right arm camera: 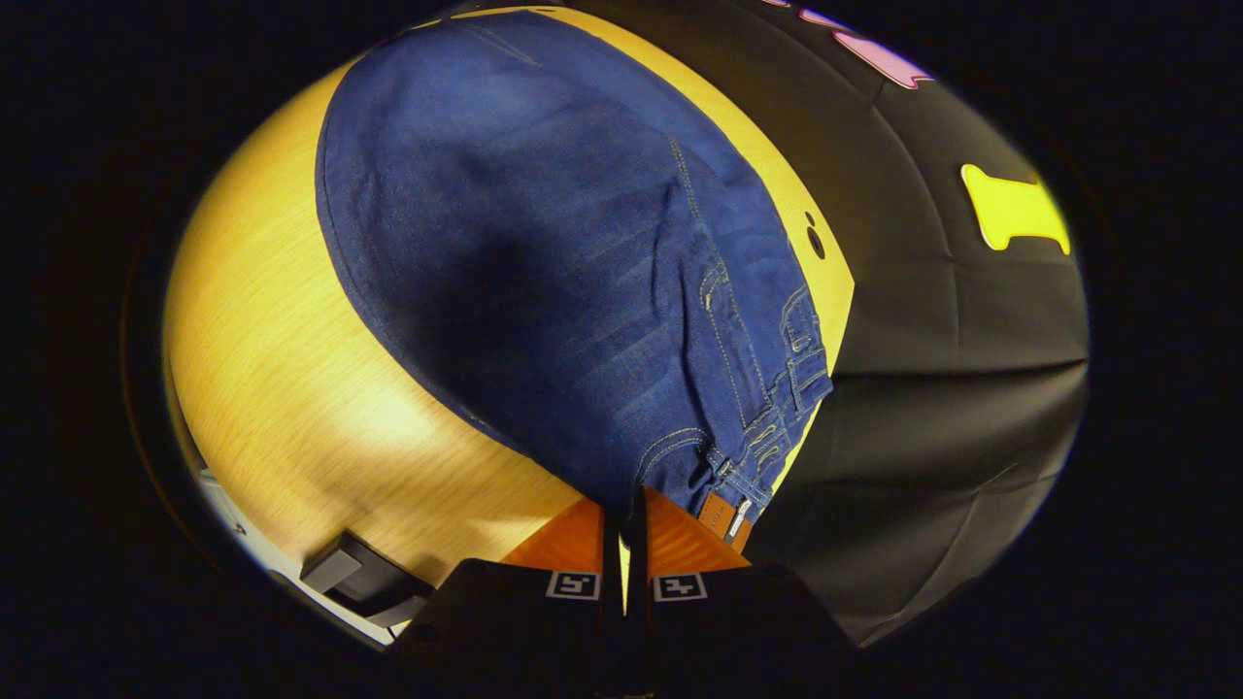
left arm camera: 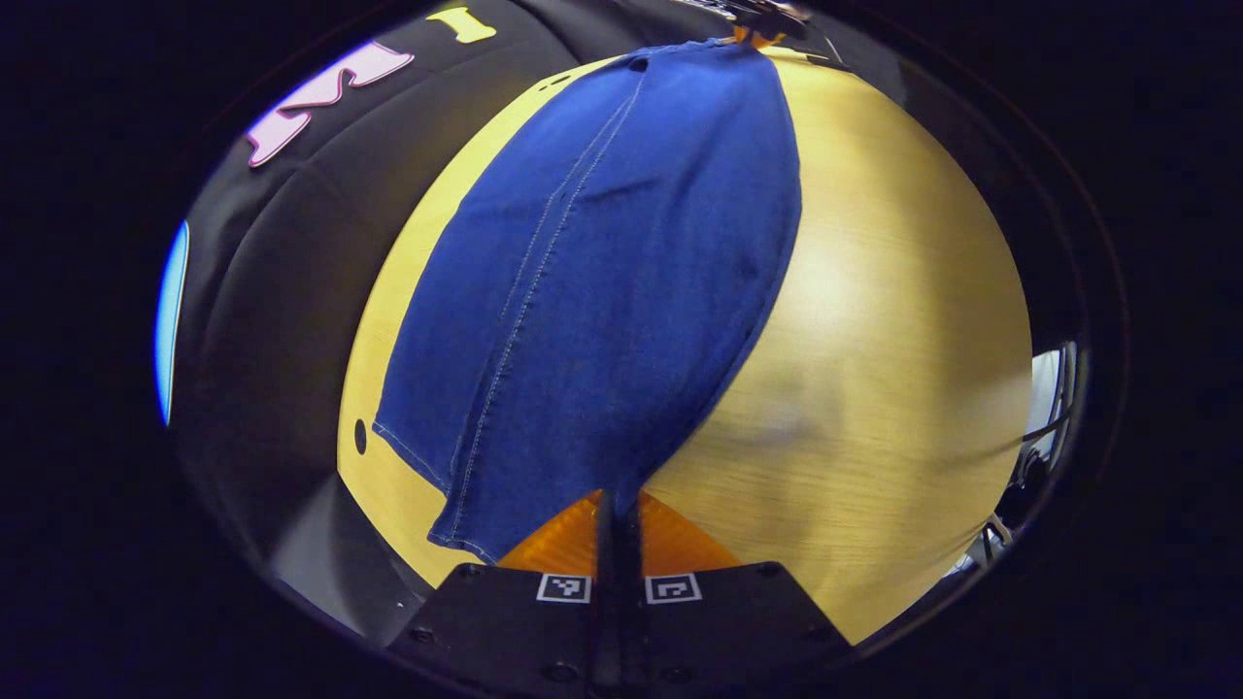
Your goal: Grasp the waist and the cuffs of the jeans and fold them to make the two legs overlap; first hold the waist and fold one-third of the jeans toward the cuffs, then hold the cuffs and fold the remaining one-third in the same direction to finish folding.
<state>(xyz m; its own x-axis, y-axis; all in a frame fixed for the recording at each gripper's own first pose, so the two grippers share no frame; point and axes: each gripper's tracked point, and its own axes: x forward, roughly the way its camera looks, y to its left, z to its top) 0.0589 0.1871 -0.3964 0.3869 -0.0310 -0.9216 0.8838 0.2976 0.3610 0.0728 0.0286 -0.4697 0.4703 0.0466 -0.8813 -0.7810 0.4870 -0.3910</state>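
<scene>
**Both grippers clamped on opposite ends of the jeans**

So the jeans (left arm camera: pixel 602 291) are lying stretched out long on the yellow wooden table (left arm camera: pixel 874 320), legs already stacked one on top of the other as far as I can see.

Left gripper view: the left gripper (left arm camera: pixel 618 505) sits at 6 o'clock with its orange fingers (left arm camera: pixel 558 544) squeezed together, and the denim runs right down into the seam between them at the cuff end. The cuffs (left arm camera: pixel 456 505) hang a bit toward 7 o'clock with the yellow hem stitching showing. From there the jeans run straight up to 12 o'clock, where the far end meets a bit of orange from the other gripper (left arm camera: pixel 753 34). Bare table takes up the 3 o'clock side, black booth cloth (left arm camera: pixel 282 311) at 9 o'clock.

Right gripper view: the right gripper (right arm camera: pixel 626 510) is also at 6 o'clock, fingers (right arm camera: pixel 568 539) pinched with only a thin gap, and the waist fabric drops into it. The waist (right arm camera: pixel 767 427) with belt loops and a brown leather patch (right arm camera: pixel 723 515) sits just toward 5 o'clock, touching the right-hand finger. The legs stretch away toward 11 and 12 o'clock. There's a dark round hole (right arm camera: pixel 816 243) in the table at about 2 o'clock, just beside the denim edge.
</scene>
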